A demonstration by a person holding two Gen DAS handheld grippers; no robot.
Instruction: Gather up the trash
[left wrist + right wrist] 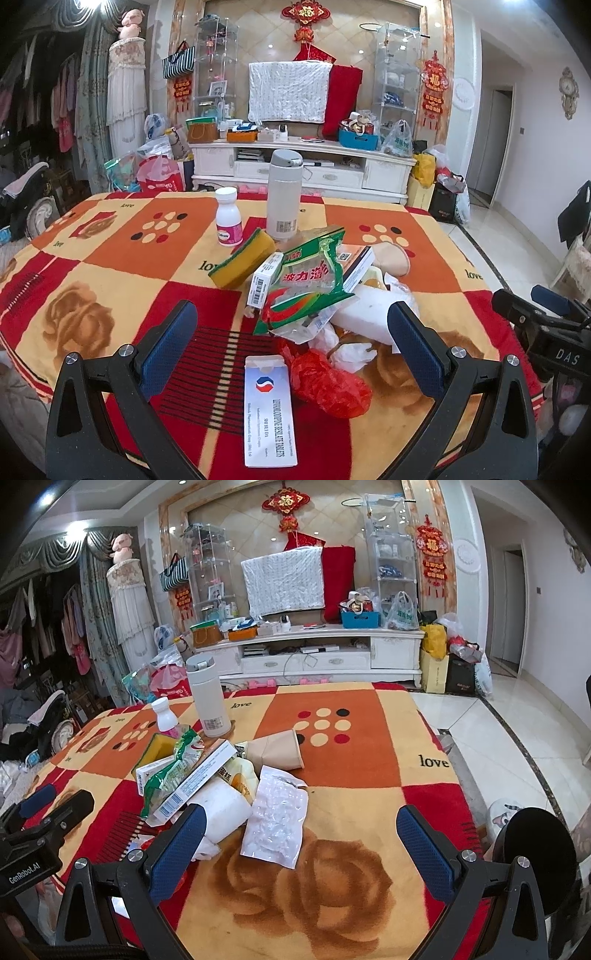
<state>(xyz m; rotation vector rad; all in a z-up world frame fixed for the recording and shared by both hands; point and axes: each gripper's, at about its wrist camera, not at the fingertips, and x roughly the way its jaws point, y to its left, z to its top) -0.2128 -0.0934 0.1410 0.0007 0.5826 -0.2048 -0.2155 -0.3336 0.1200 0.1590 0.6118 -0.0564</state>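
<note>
Here | crinkled green wrapper (pixel 308 280) | flat white box (pixel 270 410) | glossy clear pouch (pixel 275 821)

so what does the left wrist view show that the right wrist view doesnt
Only the left wrist view shows the white tablet box lying flat between the open left gripper fingers and the crumpled red plastic bag beside it.

Only the right wrist view shows the clear plastic sleeve lying flat and the brown paper cup on its side.

Both show the green wrapper, yellow sponge, white flask, pill bottle and patterned blanket.
</note>
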